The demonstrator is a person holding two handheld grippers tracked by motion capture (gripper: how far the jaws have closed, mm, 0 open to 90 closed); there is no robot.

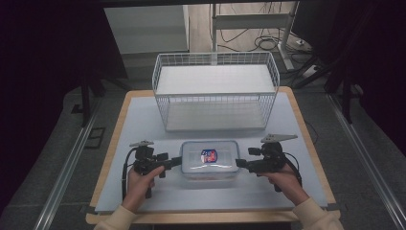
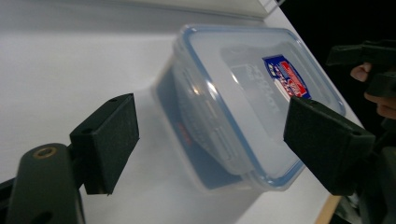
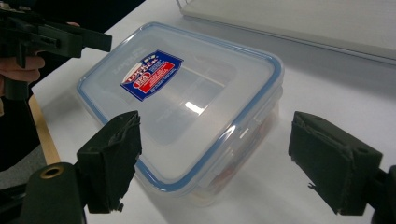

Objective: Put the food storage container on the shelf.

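Observation:
A clear plastic container point(image 1: 209, 159) with a blue-rimmed lid and a red and blue sticker lies on the white tabletop point(image 1: 139, 124), near the front. My left gripper point(image 1: 175, 162) is at the container's left end and my right gripper point(image 1: 241, 164) at its right end. In the left gripper view the container point(image 2: 243, 93) sits between the wide-apart jaws of the open left gripper point(image 2: 212, 137). The right gripper point(image 3: 219, 161) is open too, its jaws straddling the near end of the container point(image 3: 187, 93). I cannot tell whether any pad touches it.
A white wire basket point(image 1: 215, 103) stands behind the container at the table's back edge, with nothing in it. The table's wooden edge point(image 1: 306, 139) frames the white top. Cables lie on the floor point(image 1: 268, 40) beyond the table.

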